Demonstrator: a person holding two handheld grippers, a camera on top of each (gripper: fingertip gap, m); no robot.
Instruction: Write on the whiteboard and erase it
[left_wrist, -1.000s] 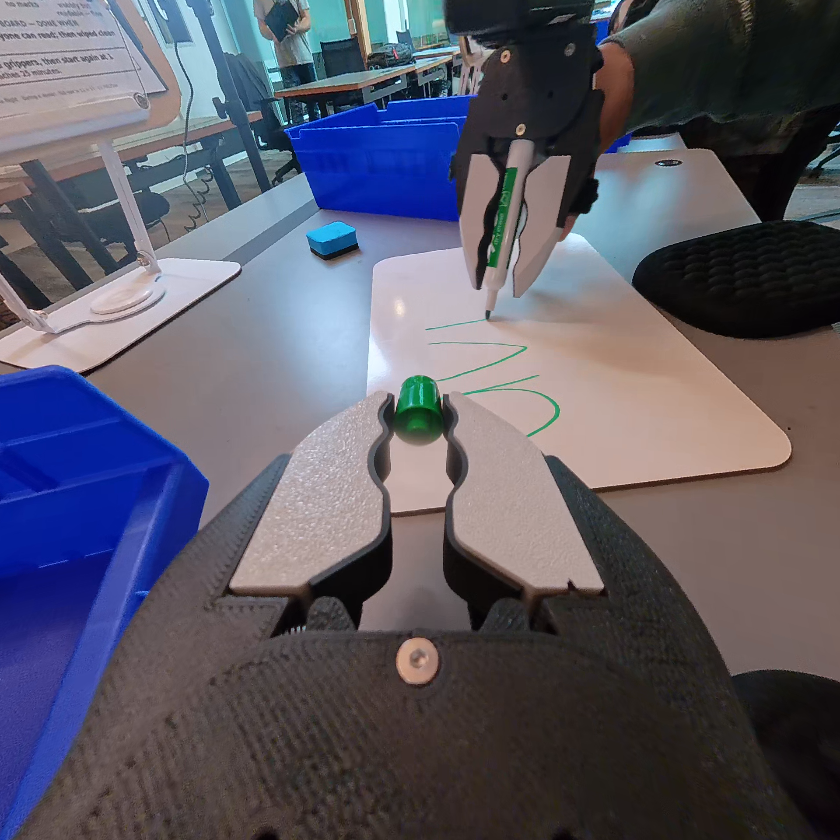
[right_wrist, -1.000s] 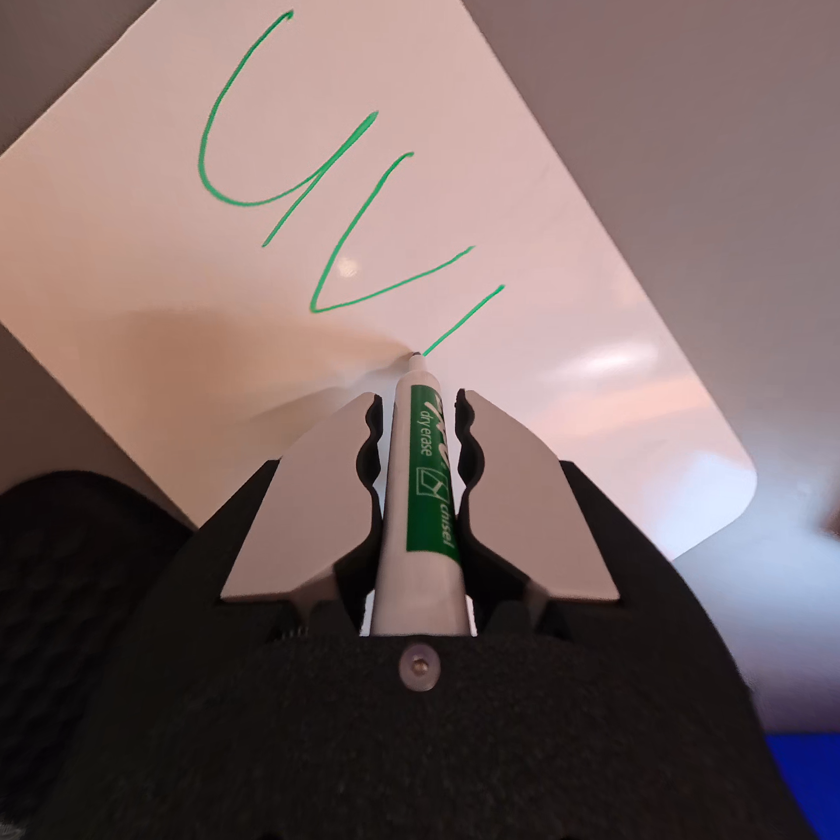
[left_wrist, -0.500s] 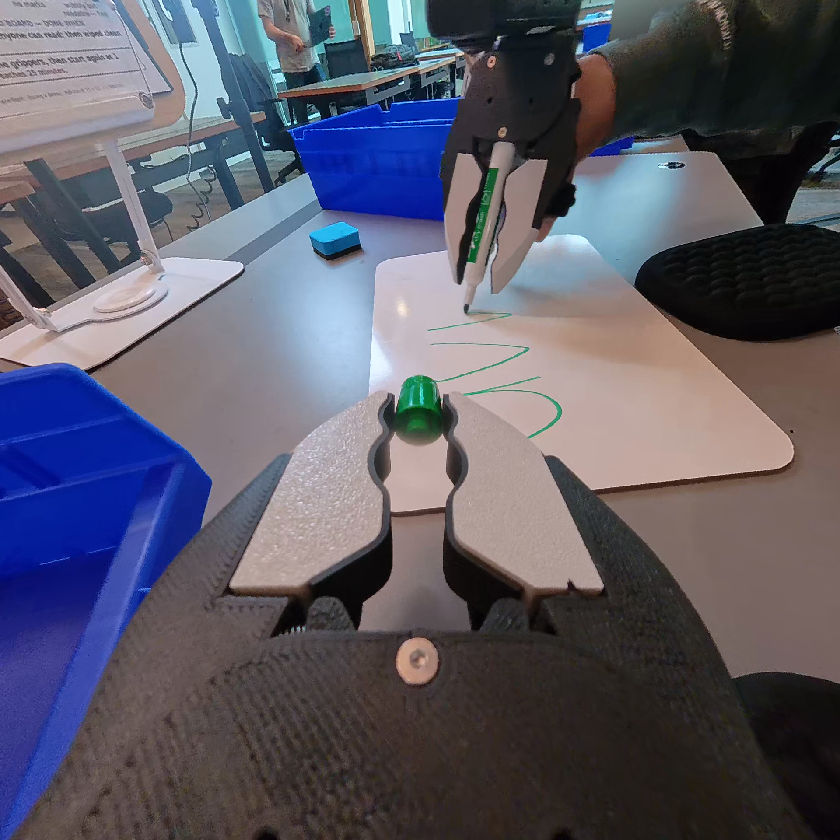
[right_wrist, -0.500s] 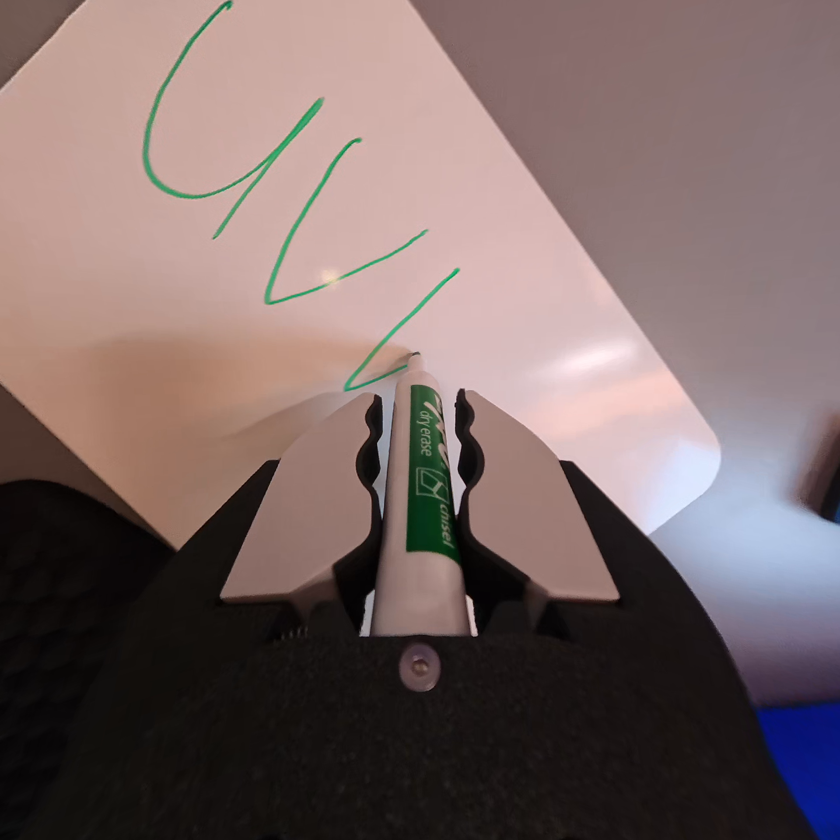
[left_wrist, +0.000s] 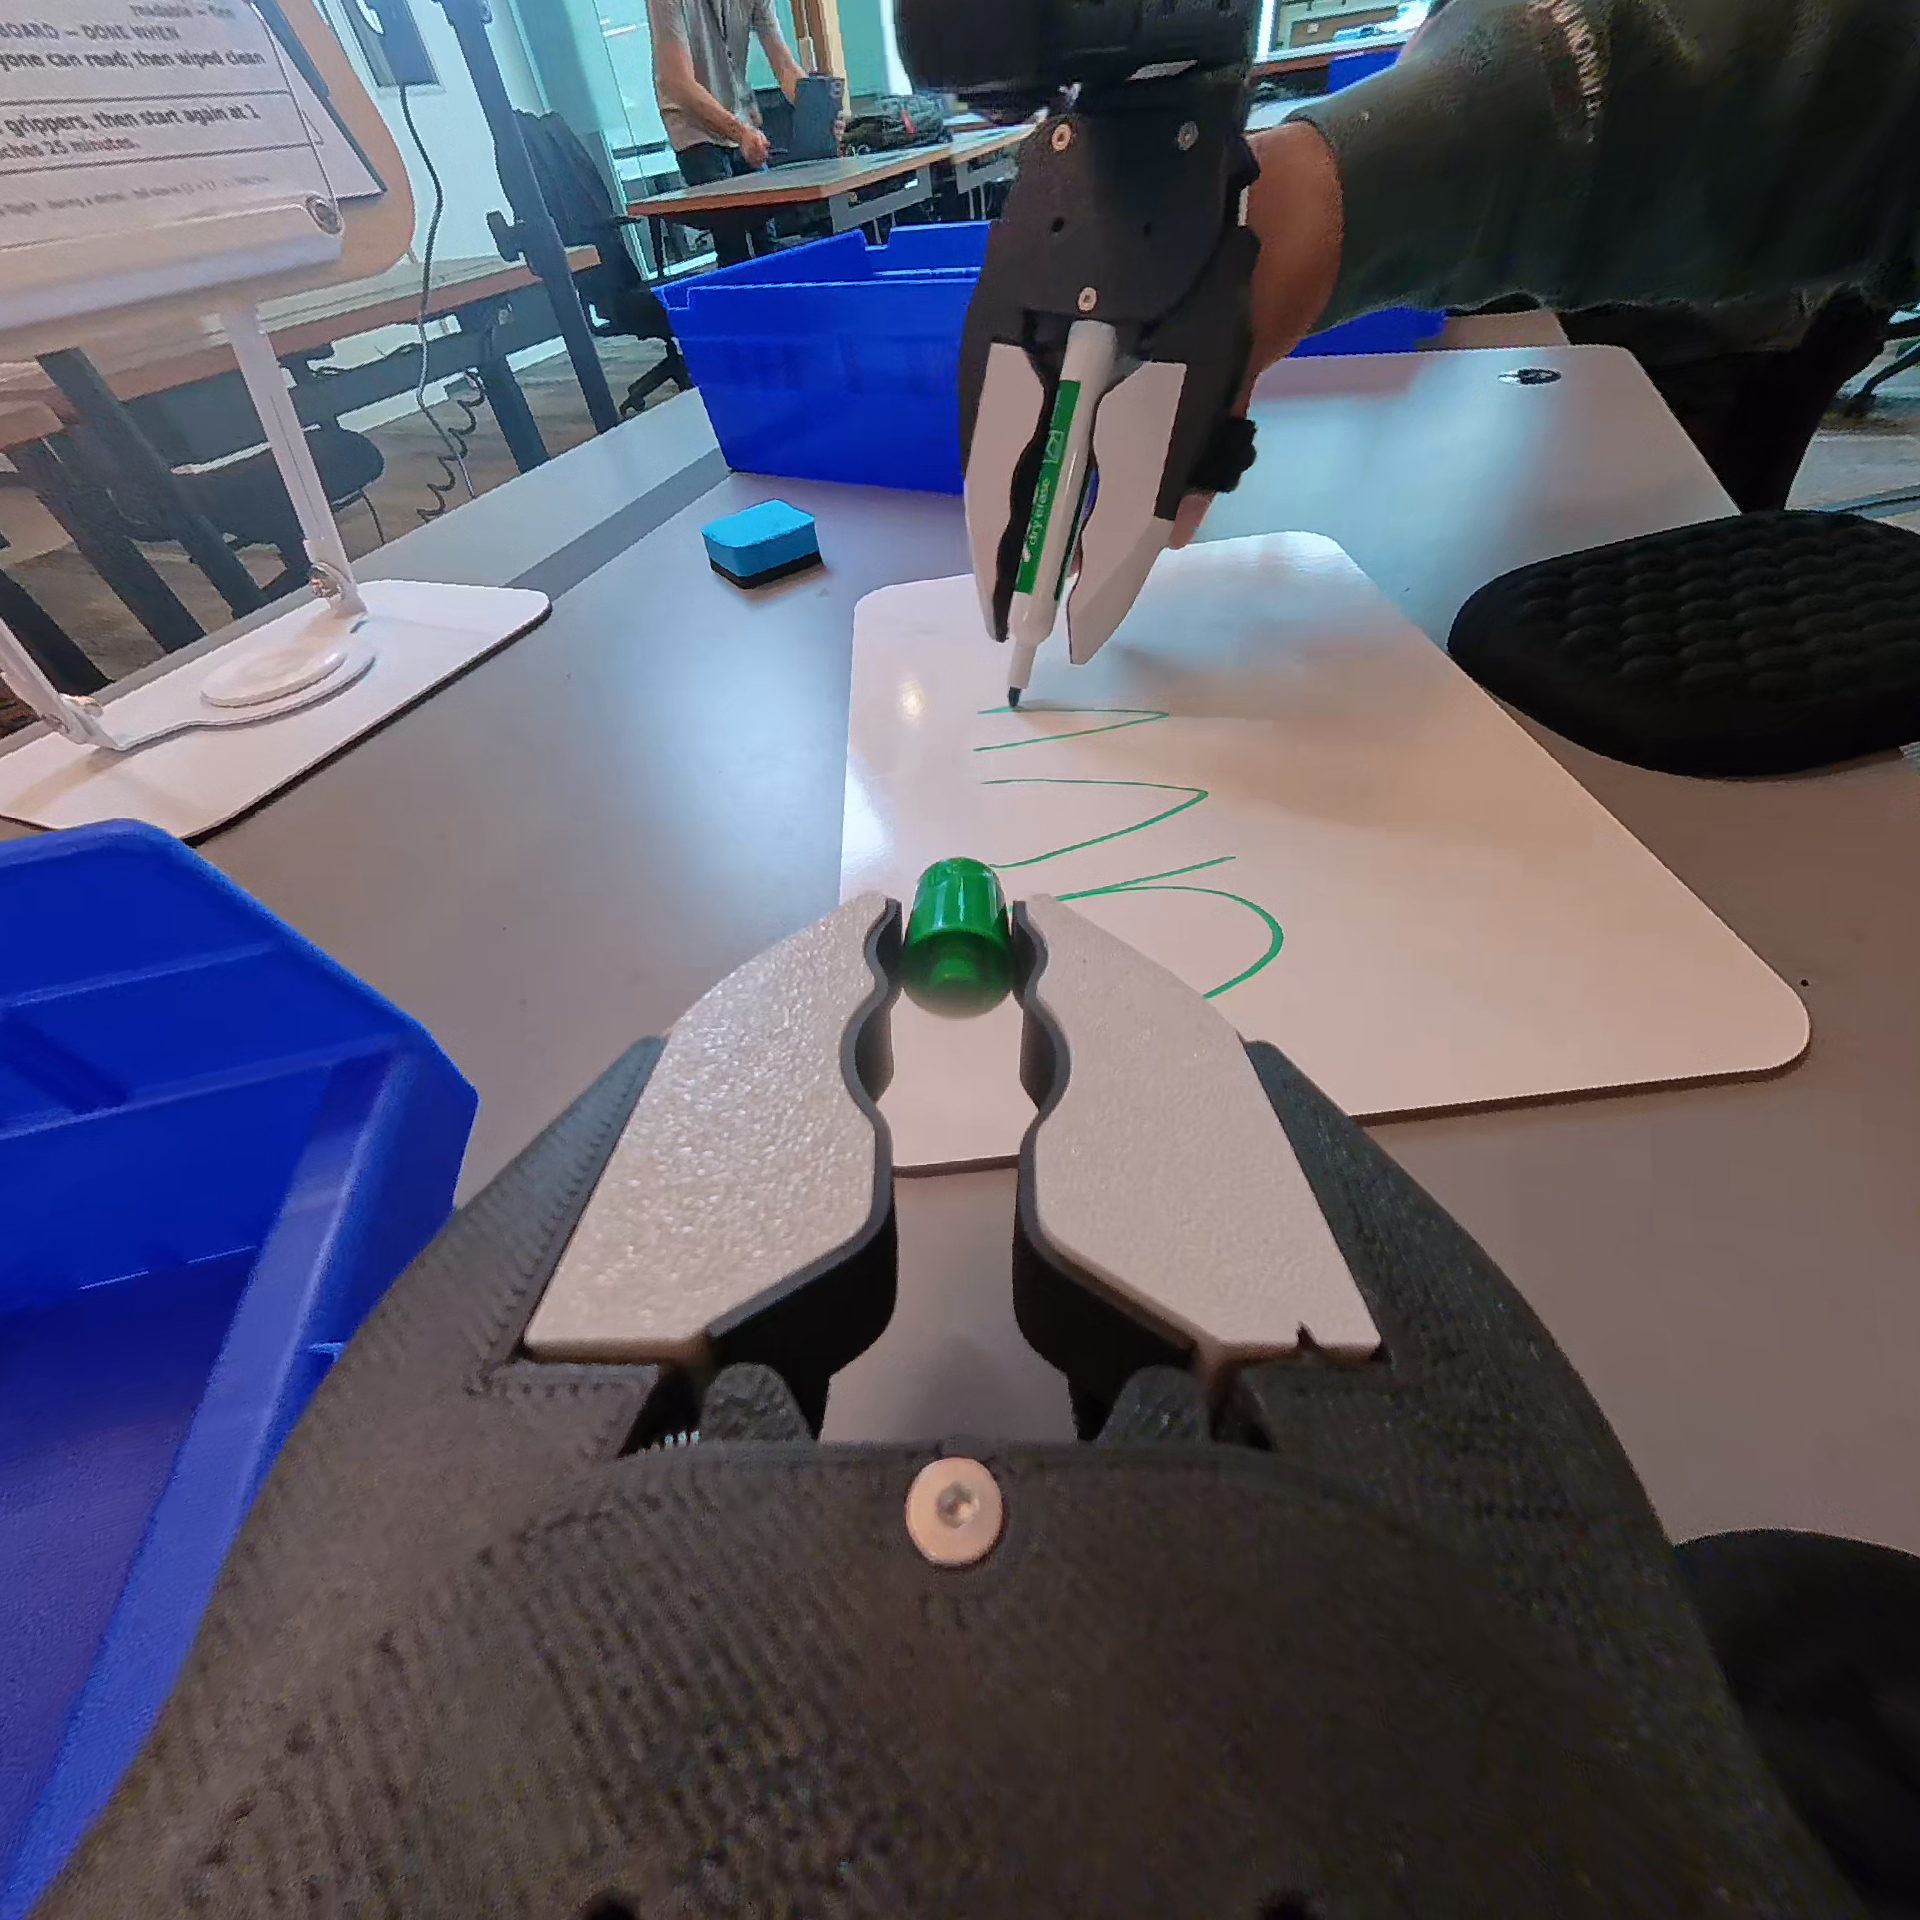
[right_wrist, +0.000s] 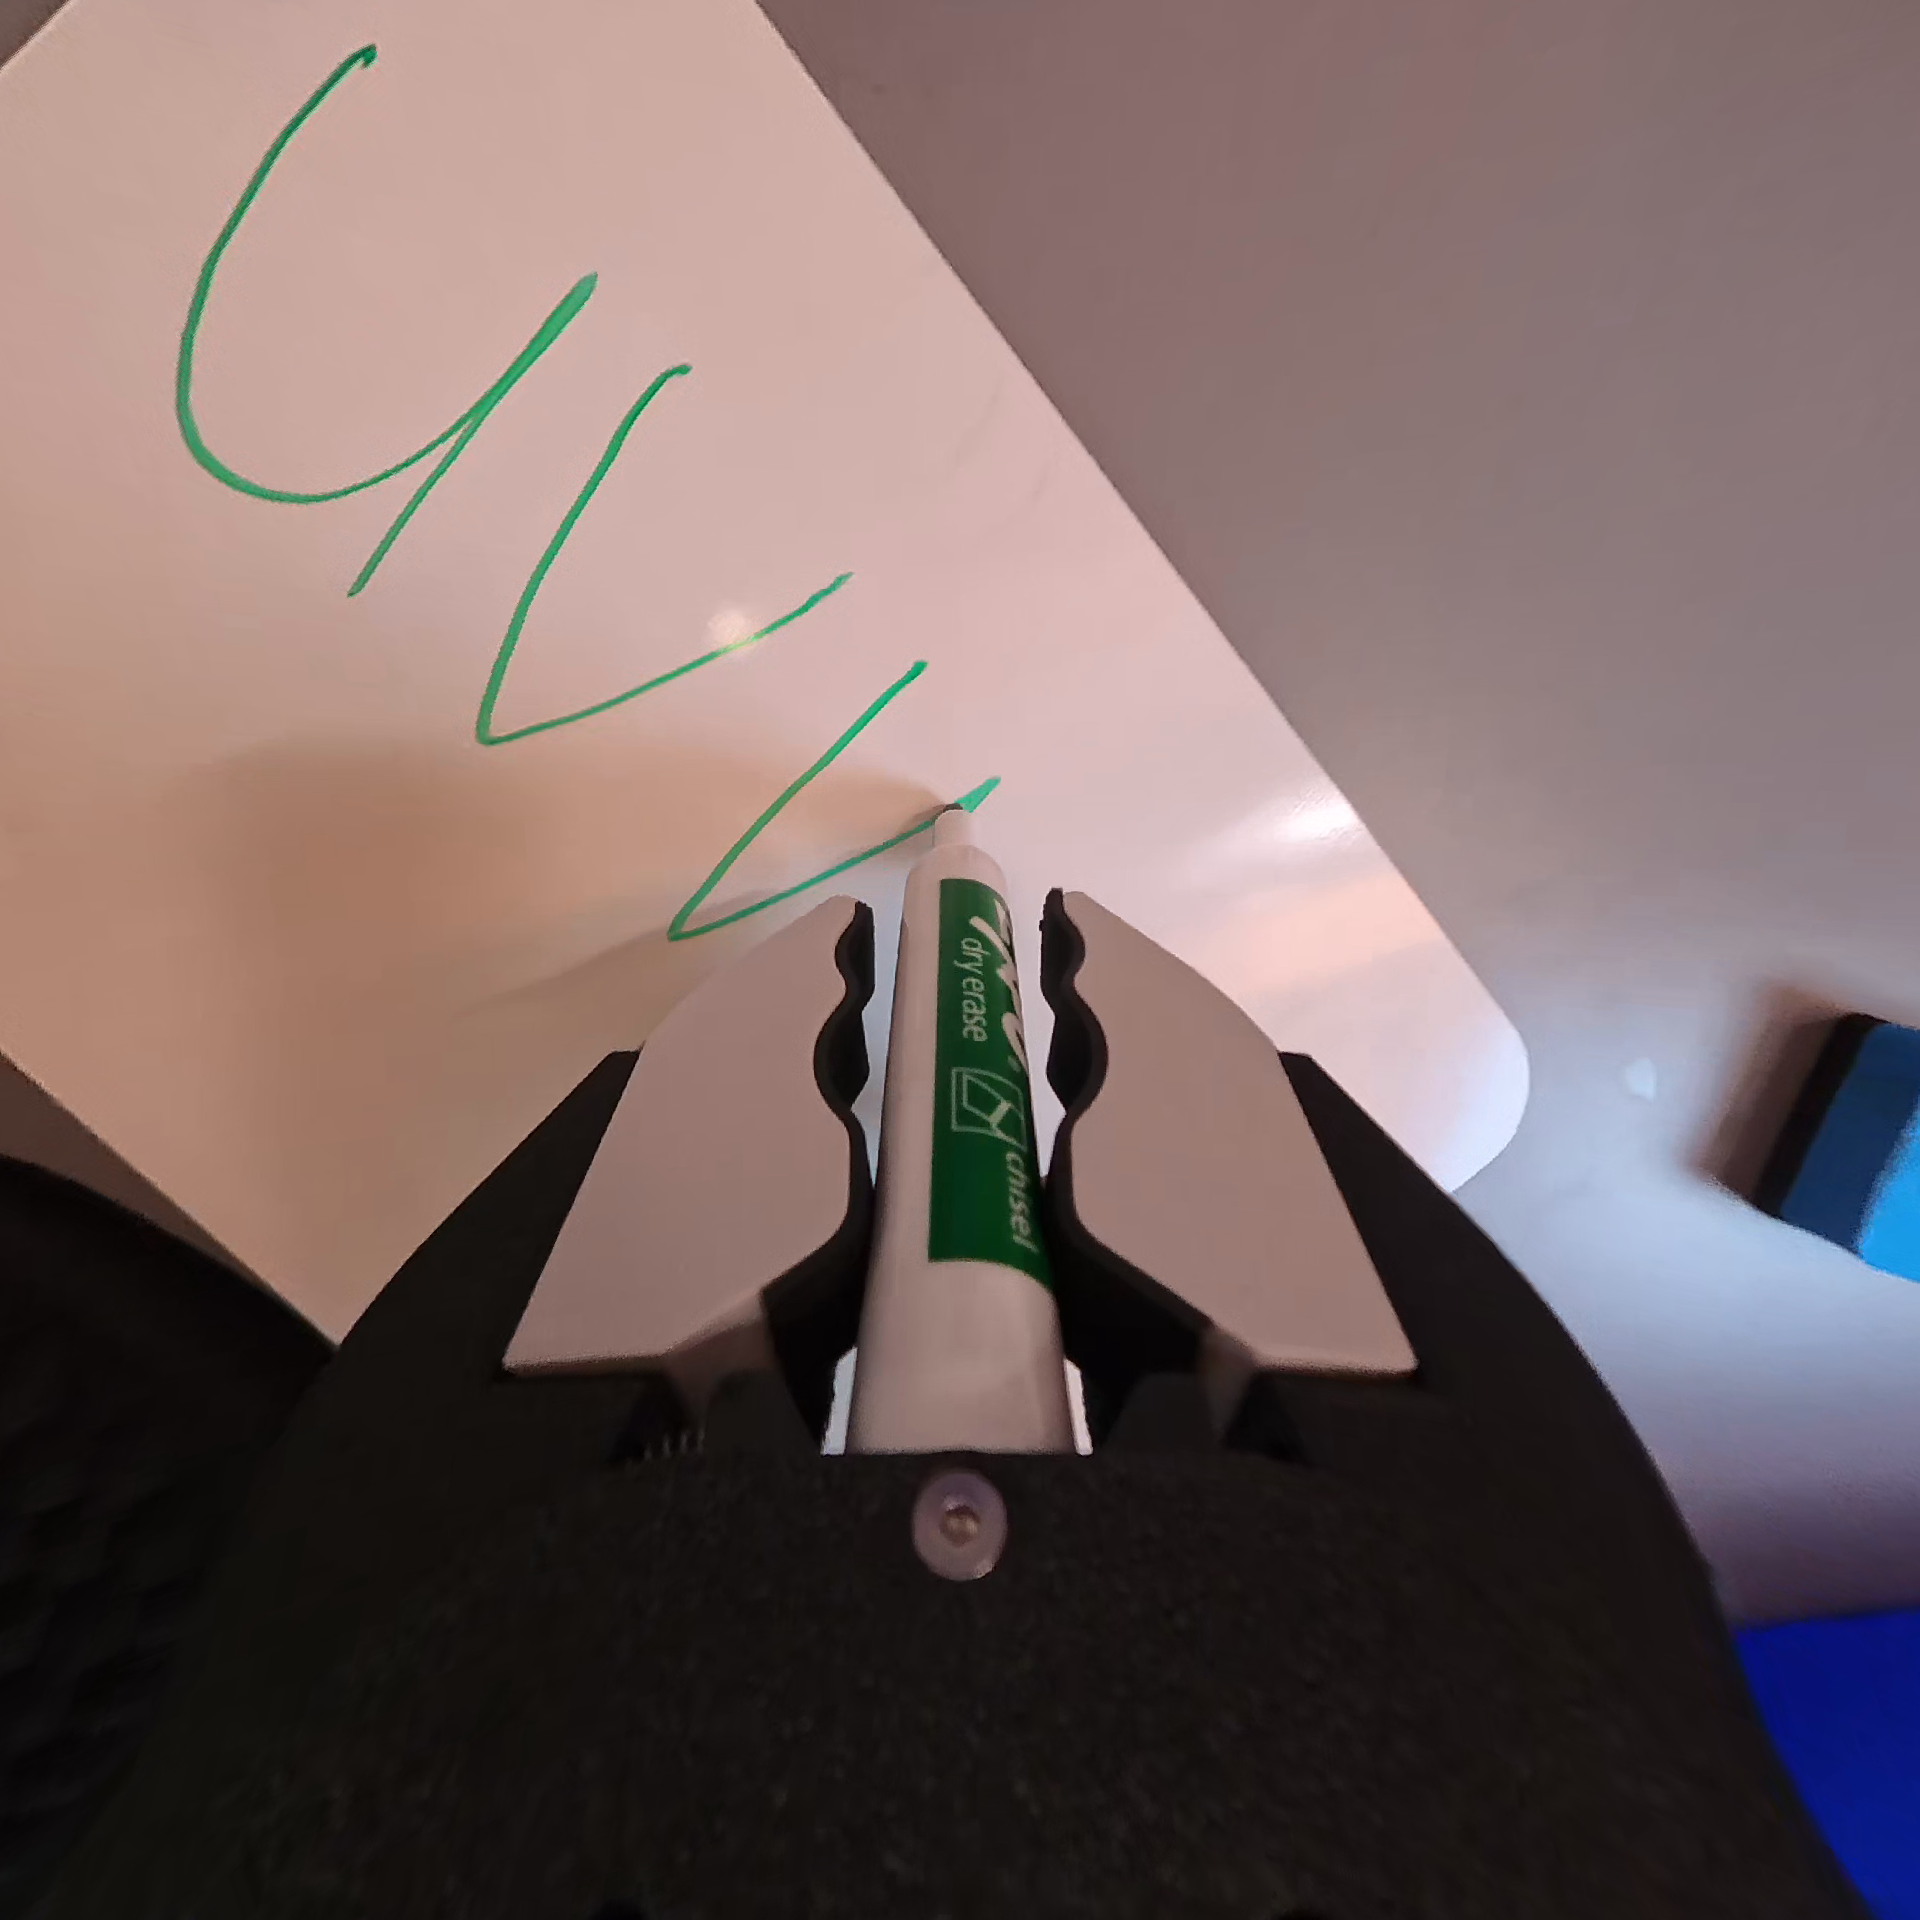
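Left wrist view: left tool (left_wrist: 954, 940) low over the grey worktop (left_wrist: 623, 810), its grey fingers (left_wrist: 748, 1122) closed narrow on a green cap (left_wrist: 954, 930) pinched at the tips. Whiteboard (left_wrist: 1403, 914) lies flat just ahead and to the right, its near edge passing under the tips. Green line (left_wrist: 1122, 821) zigzags across the board, running away from the tool. Right tool (left_wrist: 1049, 634) stands farther ahead over the board, pointing down, clamped on a marker (left_wrist: 1044, 520) whose tip touches the far end of the line. A hand (left_wrist: 1288, 229) in a dark sleeve holds that tool. Blue eraser (left_wrist: 764, 540) sits on the worktop ahead-left, apart from the board. Blue bin (left_wrist: 177, 1091) close at left; a second blue bin (left_wrist: 831, 353) far ahead. White stand (left_wrist: 270, 665) ahead-left; black pad (left_wrist: 1704, 634) ahead-right beside the board. Right wrist view: right tool (right_wrist: 951, 904) grips the marker (right_wrist: 966, 1143) along its barrel, nib pressed on the whiteboard (right_wrist: 1039, 520) just past the tips. Line (right_wrist: 499, 540) trails off ahead-left. Eraser (right_wrist: 1860, 1143) at right, off the board's corner, blurred.
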